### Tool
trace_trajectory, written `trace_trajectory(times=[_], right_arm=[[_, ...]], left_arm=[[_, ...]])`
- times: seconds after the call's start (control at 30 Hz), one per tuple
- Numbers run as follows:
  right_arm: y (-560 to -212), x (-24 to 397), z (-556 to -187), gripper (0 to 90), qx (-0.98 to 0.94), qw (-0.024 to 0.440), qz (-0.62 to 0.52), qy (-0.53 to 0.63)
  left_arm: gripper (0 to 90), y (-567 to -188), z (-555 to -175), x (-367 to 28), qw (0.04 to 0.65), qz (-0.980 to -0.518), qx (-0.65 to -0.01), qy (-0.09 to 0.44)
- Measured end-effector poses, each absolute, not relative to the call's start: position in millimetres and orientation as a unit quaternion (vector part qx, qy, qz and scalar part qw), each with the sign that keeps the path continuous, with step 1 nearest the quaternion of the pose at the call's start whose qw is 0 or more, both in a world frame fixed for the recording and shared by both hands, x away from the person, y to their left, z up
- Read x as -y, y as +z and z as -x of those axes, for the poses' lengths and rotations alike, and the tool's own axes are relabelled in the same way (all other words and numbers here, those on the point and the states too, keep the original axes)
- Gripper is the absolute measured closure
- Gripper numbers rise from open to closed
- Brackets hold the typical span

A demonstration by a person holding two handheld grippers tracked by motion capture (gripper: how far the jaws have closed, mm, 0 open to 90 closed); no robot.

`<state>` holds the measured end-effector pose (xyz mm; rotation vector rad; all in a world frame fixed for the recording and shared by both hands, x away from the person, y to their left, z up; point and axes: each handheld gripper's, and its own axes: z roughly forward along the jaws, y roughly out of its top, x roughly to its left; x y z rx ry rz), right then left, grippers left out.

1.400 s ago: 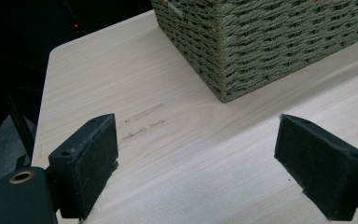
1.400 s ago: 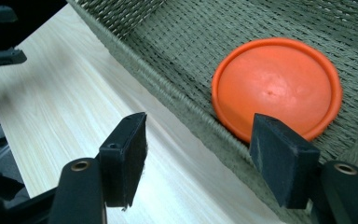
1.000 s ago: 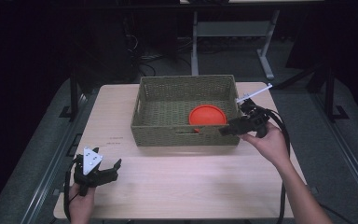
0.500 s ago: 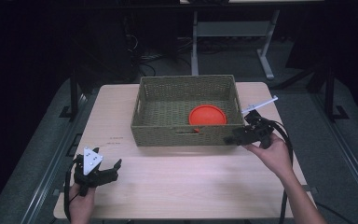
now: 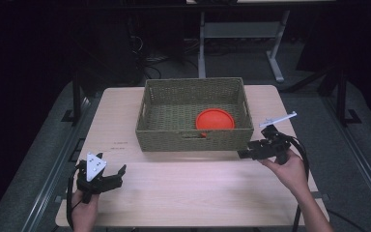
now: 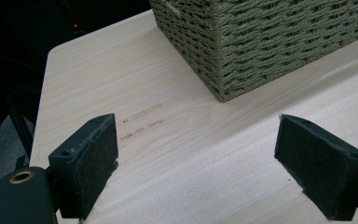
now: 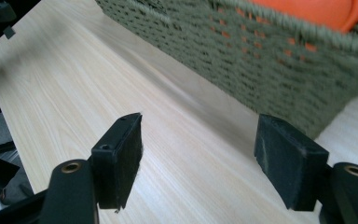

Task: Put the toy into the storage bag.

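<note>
**Right gripper withdrawn from basket, jaws empty and wide**

Since the earlier frames, the right gripper (image 5: 244,153) has come down and nearward from the basket's right end to the tabletop just beside its near right corner; its jaws have just been opening, with nothing between them. The left gripper (image 5: 118,175) has kept its place at the near left of the table (image 5: 183,193), jaws likewise spread wide and empty, pads (image 6: 93,161) clear of the wood.

Nearest the person lies bare table: pale wood-grain laminate, smooth and flat. Beyond it stands the basket (image 5: 193,141), rectangular, of coarse olive-green weave, long axis running left to right. Inside, at the near right, rests the orange disc (image 5: 215,120), round, smooth and plastic-looking, against the near wall.

Key relation: the disc lies to the far left of the right gripper, behind the basket's near wall. The right hand is clearly the nearer; the left is well apart. Any further reach for the disc would, in my judgement, need to rise over the rim.
</note>
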<state>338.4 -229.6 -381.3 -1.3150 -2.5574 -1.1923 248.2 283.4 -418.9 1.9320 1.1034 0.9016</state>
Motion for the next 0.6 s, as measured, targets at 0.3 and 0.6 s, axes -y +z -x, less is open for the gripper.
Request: trace_trajectory(times=[0.3, 0.6], right_arm=[[-402, 237, -318, 30.7, 0.829, 0.006, 0.419, -0.37], [-427, 258, -283, 28.6, 0.819, -0.016, 0.417, -0.393]], left_arm=[[12.8, -419, -248, -283, 0.363, -0.75, -0.427, 0.351], [12.8, -420, -249, -283, 0.364, -0.75, -0.426, 0.351]])
